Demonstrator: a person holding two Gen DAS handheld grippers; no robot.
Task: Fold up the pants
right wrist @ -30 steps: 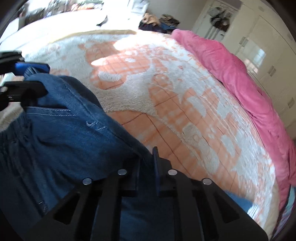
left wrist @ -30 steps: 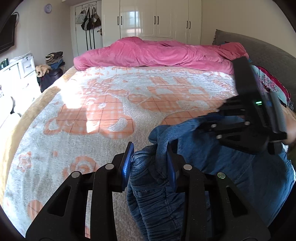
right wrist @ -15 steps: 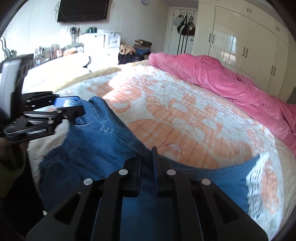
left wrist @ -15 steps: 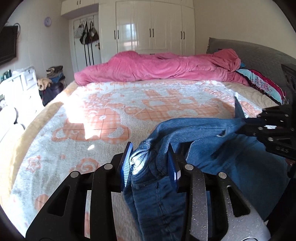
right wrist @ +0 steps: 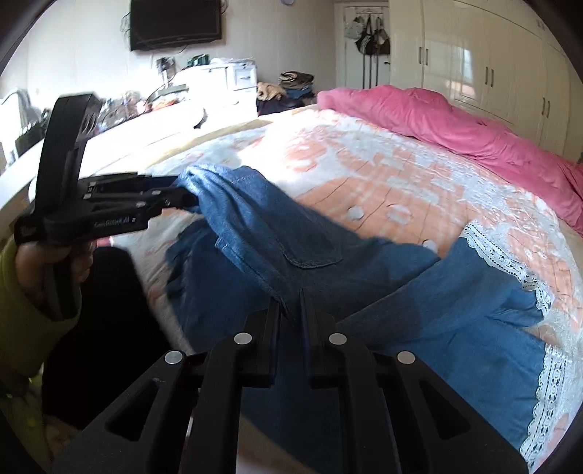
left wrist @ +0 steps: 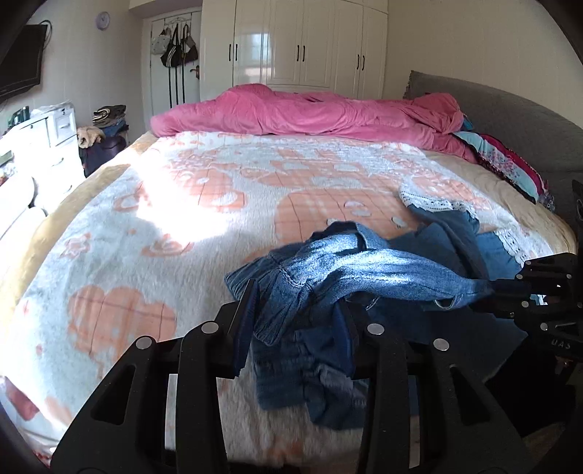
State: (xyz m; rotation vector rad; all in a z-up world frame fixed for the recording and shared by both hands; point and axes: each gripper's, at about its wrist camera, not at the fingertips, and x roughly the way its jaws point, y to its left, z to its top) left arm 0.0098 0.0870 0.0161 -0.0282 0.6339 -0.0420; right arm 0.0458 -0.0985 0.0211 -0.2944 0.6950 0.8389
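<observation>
While both grippers hold the waistband end up off the covers, the pants [right wrist: 284,255] stretch across the near part of the bed [left wrist: 182,218], blue denim with white lace trim [right wrist: 503,251] at the leg hems. Their long axis runs from the waist at the bed's near edge out toward the middle of the mattress, the two legs fanning apart so that the hems point away from the person, one leg rumpled and turned over on itself, the other lying flatter.

The left gripper [left wrist: 297,321] has its jaws parted fairly wide, yet a thick, bunched wad of waistband fills the gap between the blue-padded fingers [left wrist: 245,321] and is clamped there; more cloth hangs below it over the bed's edge. From the right wrist view the same left gripper [right wrist: 182,197] shows side-on, held in a hand with a green sleeve [right wrist: 22,310], denim pulled out from its tip. The right gripper [right wrist: 289,317] is nearly closed, its jaws pinching a thin fold of the waistband with only a narrow slit between them. The band runs taut-ish between the two tools, with a back pocket [right wrist: 291,240] facing up.

A heaped pink duvet [left wrist: 309,113] lies along the far side of the bed, over the peach-and-white blanket. Beyond stands a white wardrobe [left wrist: 302,40] with its doors closed, contents unseen, bags hanging [left wrist: 175,47] beside it. A stack of folded clothes [right wrist: 295,82] sits by the white drawers [right wrist: 240,76], under a wall television [right wrist: 175,23].
</observation>
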